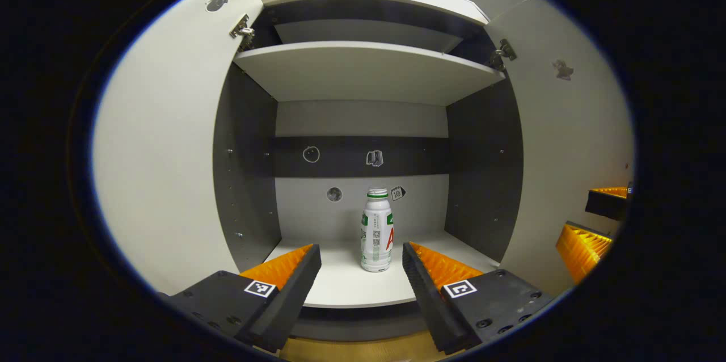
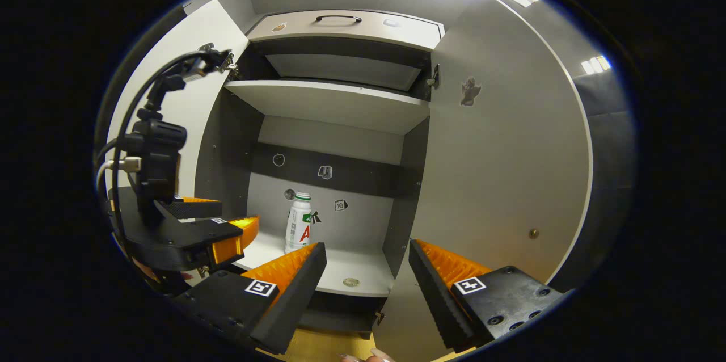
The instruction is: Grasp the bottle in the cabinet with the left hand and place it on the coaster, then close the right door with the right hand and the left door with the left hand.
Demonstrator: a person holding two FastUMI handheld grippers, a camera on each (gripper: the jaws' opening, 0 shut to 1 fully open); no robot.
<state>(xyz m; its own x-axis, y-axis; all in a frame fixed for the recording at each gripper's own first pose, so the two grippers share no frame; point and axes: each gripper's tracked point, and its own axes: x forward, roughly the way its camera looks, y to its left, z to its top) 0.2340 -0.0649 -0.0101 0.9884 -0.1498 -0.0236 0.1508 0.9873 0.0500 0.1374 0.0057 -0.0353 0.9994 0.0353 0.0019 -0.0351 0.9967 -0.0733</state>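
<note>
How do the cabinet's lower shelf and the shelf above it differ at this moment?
The lower shelf carries the upright white bottle; the upper shelf shows nothing on its visible part. The lower shelf sits level with the open left gripper, the upper well above it. Both are pale boards.

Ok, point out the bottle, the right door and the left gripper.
bottle (image 1: 376, 234): left gripper view, white body.
right door (image 2: 499, 163): right gripper view, inner face.
left gripper (image 1: 362, 271): left gripper view, midway between its open fingers.
</note>
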